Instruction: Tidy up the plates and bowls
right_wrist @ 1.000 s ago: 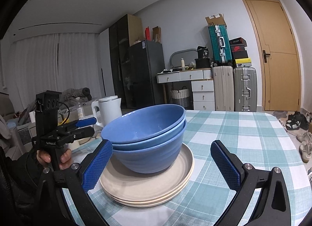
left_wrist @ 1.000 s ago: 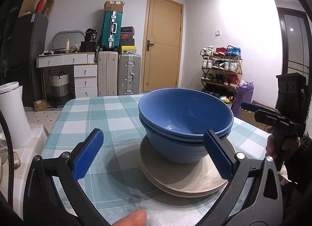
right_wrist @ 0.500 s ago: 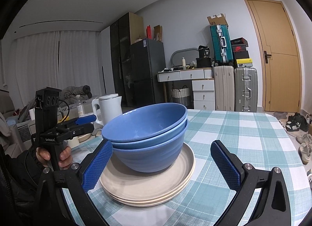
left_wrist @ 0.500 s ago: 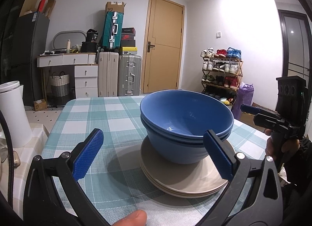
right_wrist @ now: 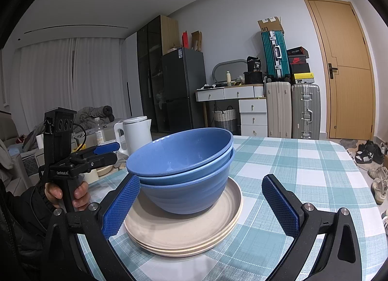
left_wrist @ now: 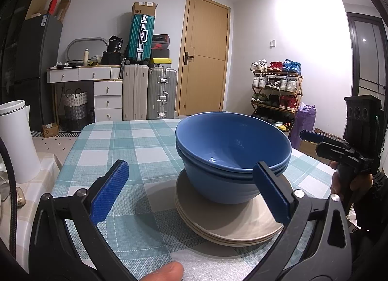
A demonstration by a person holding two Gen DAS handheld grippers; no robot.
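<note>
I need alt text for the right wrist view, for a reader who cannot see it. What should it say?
Nested blue bowls sit on a stack of beige plates on a checked tablecloth, seen between the open right gripper. At left, a hand holds the left gripper; a white kettle stands behind.

Bowls [left_wrist: 232,157] on plates [left_wrist: 232,220]
</note>
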